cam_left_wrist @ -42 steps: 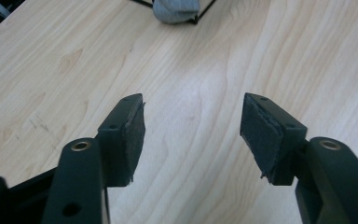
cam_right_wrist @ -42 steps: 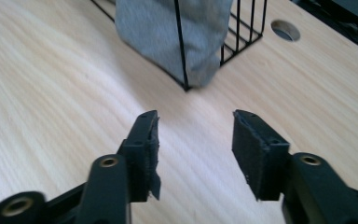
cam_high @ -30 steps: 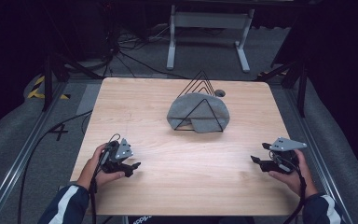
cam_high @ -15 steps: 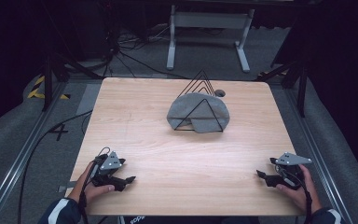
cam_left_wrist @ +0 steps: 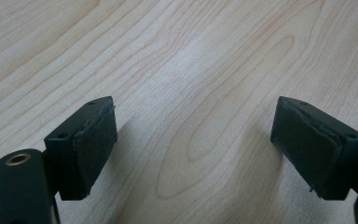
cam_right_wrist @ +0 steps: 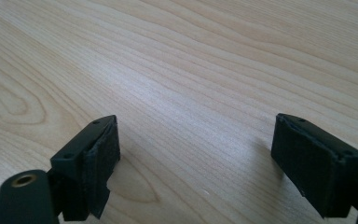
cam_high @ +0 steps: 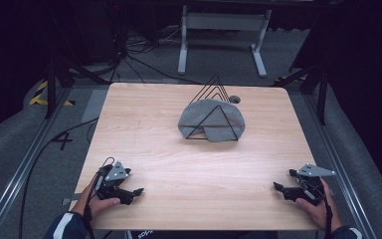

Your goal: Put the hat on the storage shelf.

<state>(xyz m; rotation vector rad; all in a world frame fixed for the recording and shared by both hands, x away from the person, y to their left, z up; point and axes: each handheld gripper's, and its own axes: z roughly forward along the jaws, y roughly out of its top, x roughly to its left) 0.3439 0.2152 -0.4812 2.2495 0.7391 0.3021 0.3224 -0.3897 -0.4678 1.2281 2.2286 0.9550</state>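
Note:
A grey cloth [cam_high: 205, 115] lies bunched at the middle back of the wooden table [cam_high: 144, 124], in and around a black wire rack [cam_high: 218, 84] of triangular loops. My left gripper [cam_high: 138, 191] rests low at the near left corner, held in a hand, pointing right. My right gripper [cam_high: 277, 187] sits at the near right corner and points left. Both are far from the cloth. In the left gripper view the left gripper [cam_left_wrist: 196, 135] has its jaws wide apart over bare wood. The right gripper [cam_right_wrist: 198, 144] looks the same. Both pairs of jaws have just been opening with nothing between them.
A small dark round spot [cam_high: 235, 99] marks the table just behind the rack. Beyond the far edge stand a white metal frame [cam_high: 224, 22] and loose cables [cam_high: 129, 57] on the floor. Metal rails [cam_high: 25, 164] run along both sides of the table.
Both hands have drawn back toward the near edge of the table and sunk lower. The cloth and rack have not moved.

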